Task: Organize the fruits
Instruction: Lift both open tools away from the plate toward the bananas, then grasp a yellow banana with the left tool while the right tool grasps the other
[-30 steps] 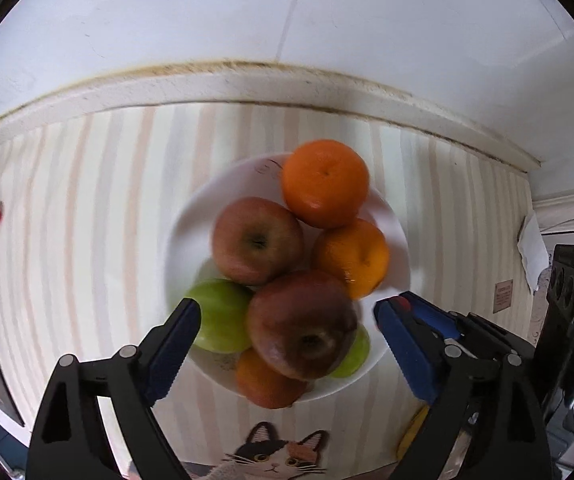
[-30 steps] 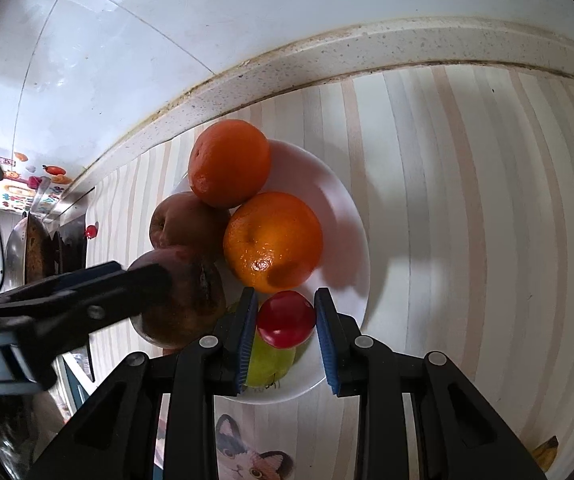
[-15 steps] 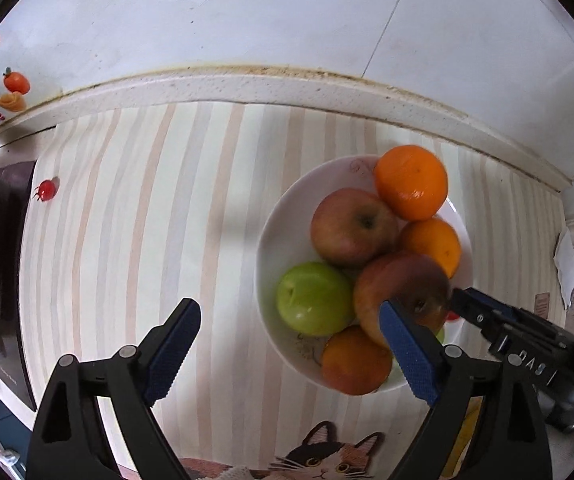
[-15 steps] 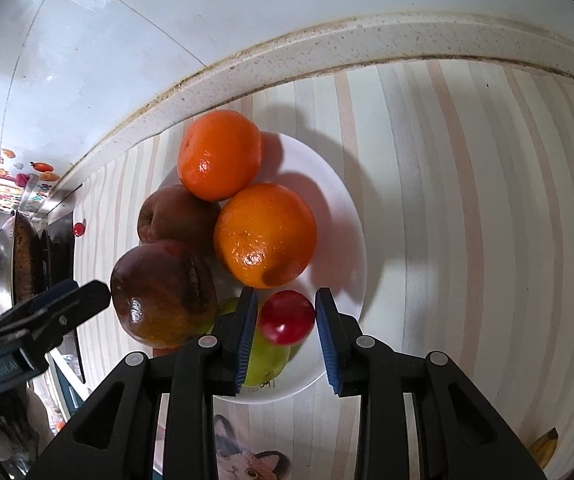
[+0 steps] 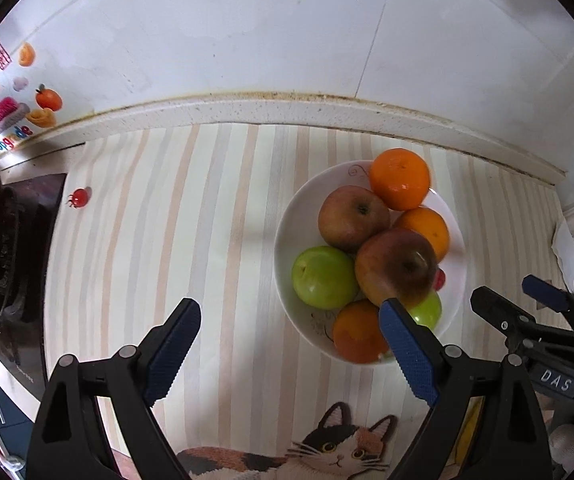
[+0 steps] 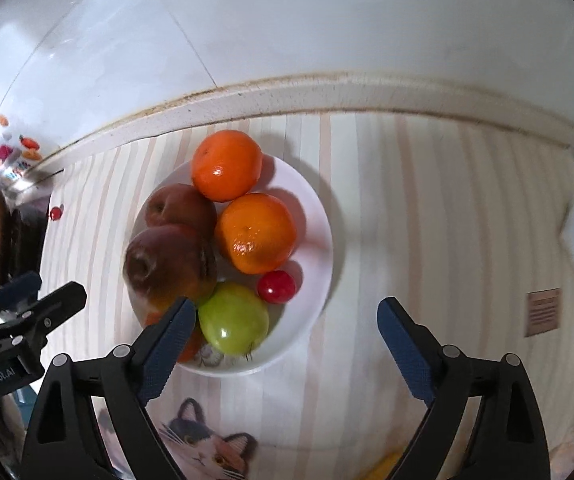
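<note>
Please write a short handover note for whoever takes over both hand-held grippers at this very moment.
Right hand-held gripper: jaws opening, nothing between them, above the near rim of the white bowl.
Left hand-held gripper: open, empty, over the striped mat beside the bowl.
In the bowl: three oranges, two reddish apples, two green apples and the small red fruit, which lies free beside the near green apple.
Done: small red fruit is in the bowl.
Left: one small red fruit on the mat near the stove; something yellow, perhaps a banana, at the near edge.
</note>
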Demonstrator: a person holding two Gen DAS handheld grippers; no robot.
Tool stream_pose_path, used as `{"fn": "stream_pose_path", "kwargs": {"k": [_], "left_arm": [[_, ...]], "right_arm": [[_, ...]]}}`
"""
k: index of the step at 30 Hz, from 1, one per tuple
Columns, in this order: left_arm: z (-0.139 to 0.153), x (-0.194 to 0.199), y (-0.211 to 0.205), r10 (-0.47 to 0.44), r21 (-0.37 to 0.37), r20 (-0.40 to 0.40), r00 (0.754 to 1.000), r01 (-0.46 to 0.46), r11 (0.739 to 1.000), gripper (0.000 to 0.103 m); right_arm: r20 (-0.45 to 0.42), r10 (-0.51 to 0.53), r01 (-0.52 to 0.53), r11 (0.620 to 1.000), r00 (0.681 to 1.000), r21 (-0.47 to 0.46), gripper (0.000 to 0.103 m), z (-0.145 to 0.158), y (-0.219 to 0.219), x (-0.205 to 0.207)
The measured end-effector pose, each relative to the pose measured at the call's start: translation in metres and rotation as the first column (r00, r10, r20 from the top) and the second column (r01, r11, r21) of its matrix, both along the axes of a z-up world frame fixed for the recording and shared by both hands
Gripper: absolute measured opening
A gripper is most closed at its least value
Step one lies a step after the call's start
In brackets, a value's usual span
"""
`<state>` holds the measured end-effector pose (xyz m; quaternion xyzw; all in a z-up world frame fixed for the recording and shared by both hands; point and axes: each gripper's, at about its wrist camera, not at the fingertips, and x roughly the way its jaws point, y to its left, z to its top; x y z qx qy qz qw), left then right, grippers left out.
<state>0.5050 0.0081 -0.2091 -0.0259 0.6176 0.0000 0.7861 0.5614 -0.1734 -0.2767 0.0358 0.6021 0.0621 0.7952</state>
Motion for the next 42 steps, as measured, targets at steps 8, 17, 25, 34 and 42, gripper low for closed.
{"fn": "stream_pose_path", "kwargs": {"k": [8, 17, 25, 34, 42], "left_arm": [[0.044, -0.043, -0.003, -0.017, 0.008, 0.076, 0.997, 0.016, 1.000, 0.092], [0.081, -0.085, -0.007, -0.017, 0.014, 0.132, 0.991, 0.015, 1.000, 0.092], [0.100, -0.110, -0.013, -0.037, 0.016, 0.160, 0.986, 0.035, 0.999, 0.092], [0.082, -0.115, -0.037, -0.048, -0.025, 0.094, 0.994, 0.051, 0.998, 0.091], [0.001, -0.115, -0.148, -0.240, -0.204, -0.174, 0.955, 0.204, 0.958, 0.091]], "right_arm": [[0.101, 0.023, -0.021, 1.000, 0.995, -0.022, 0.096, 0.049, 0.005, -0.047], [0.194, 0.016, -0.014, 1.000, 0.981, -0.012, 0.096, 0.099, 0.002, -0.097], [0.227, 0.023, -0.030, 0.999, 0.974, 0.029, 0.096, 0.124, 0.002, -0.131], [0.182, -0.053, 0.036, 0.994, 0.982, 0.100, 0.087, 0.105, -0.038, -0.140], [0.066, -0.227, 0.220, 0.970, 0.972, 0.101, 0.059, 0.059, -0.148, -0.159]]}}
